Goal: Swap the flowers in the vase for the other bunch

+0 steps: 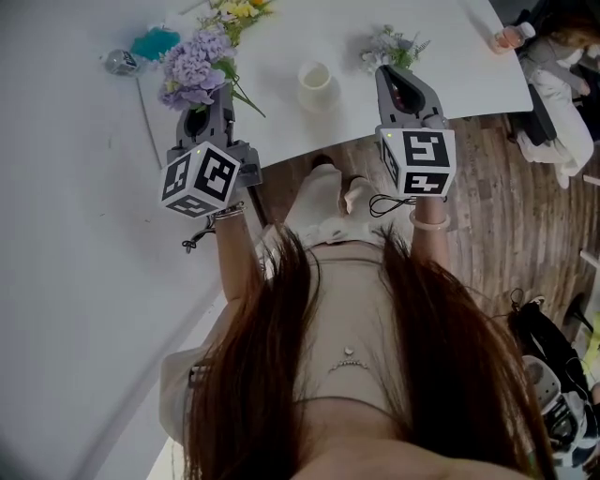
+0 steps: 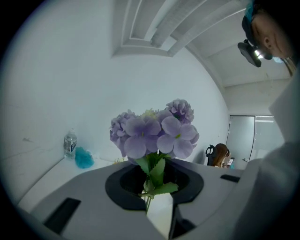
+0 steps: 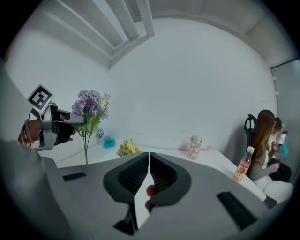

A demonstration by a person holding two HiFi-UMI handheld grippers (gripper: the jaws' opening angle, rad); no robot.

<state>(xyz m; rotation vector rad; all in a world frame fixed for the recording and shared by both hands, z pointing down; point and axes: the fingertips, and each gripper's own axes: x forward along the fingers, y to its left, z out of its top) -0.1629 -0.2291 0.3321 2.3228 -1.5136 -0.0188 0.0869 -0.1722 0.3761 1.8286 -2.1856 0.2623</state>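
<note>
Purple hydrangea bunch (image 2: 154, 131) of fabric blooms and green leaves sits clamped in the left gripper (image 2: 152, 190), whose jaws press on its stems just under the leaves; from the right gripper view it is held clear of the white table (image 1: 441, 75), blooms up and stems hanging down. The right gripper (image 3: 149, 161) has its jaws pressed together with nothing between them. A cream cylindrical vase (image 1: 316, 86) stands upright on the table between the two grippers; a pale small-blossomed sprig (image 1: 394, 47) lies just beyond the right gripper's tips; a yellow flower bunch (image 1: 239, 11) lies at the far edge, beyond the purple blooms. A clear water bottle (image 1: 122, 62) and a teal object (image 1: 155, 42) sit to the left.
</note>
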